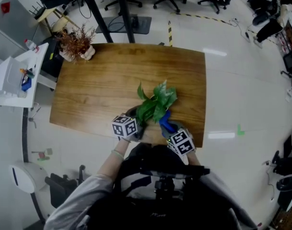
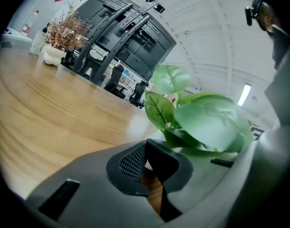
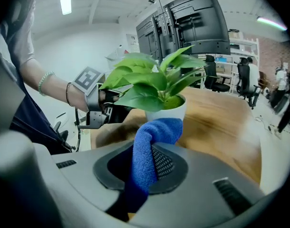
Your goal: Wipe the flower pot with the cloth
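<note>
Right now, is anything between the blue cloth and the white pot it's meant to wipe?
Nothing visible is in the way. The right gripper pinches the cloth, whose bunched top appears to rest against the front of the pot, just below the leaves.

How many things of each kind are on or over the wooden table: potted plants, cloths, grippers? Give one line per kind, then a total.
Potted plants: 2 (flower pot with green leaves; dried plant at the far corner)
Cloths: 1 (blue cloth, held in the right gripper)
Grippers: 2 (left gripper and the right gripper)
Total: 5
</note>
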`<state>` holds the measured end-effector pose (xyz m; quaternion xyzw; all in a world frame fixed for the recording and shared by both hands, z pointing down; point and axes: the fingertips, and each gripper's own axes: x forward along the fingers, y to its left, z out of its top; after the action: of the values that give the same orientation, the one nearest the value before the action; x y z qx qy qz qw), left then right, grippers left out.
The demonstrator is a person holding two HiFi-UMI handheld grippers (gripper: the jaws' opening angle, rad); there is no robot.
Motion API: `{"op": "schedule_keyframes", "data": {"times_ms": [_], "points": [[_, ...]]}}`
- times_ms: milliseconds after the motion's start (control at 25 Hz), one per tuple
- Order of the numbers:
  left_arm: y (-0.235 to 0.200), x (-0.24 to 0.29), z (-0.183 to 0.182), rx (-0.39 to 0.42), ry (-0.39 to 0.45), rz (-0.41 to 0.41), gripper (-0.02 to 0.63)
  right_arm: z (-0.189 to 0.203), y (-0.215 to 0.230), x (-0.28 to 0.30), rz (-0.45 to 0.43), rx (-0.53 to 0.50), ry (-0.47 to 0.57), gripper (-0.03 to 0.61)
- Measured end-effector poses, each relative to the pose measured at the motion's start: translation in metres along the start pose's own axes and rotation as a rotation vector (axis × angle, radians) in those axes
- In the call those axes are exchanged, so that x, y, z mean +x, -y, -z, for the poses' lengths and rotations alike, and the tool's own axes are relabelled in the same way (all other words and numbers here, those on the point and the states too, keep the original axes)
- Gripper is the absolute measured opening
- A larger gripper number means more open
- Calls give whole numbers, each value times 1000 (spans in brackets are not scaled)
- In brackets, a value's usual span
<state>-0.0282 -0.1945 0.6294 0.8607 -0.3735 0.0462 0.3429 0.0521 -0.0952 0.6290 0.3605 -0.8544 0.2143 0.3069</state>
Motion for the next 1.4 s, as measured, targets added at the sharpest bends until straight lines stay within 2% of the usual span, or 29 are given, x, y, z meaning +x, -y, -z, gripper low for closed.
{"op": "schedule_keyframes", "data": {"times_ms": [120,240,400,560,760,1120,1280,1400], "points": [[13,-13,13,-40,8,18,5,3,33,-21,89,27,7,61],[28,-15,30,-65,-12,51,5,-9,68,-26,146,9,36,61],[46,-5,40,-82,-43,111,5,-41,85,-13,106,-40,109,61],[40,-3,31,-168,19,103,5,-45,71,0,47,-43,100,61],[15,-12,17,-147,38,62,5,-32,40,6,-3,-18,86,61],[-29,-7,-20,-127,82,-22,5,-15,-29,37,-158,-84,-8,61],[-29,-3,-21,-129,87,-25,5,-13,-28,35,-157,-77,-10,61],[-19,-7,-15,-114,73,-12,5,-13,1,18,-83,-24,25,61]]}}
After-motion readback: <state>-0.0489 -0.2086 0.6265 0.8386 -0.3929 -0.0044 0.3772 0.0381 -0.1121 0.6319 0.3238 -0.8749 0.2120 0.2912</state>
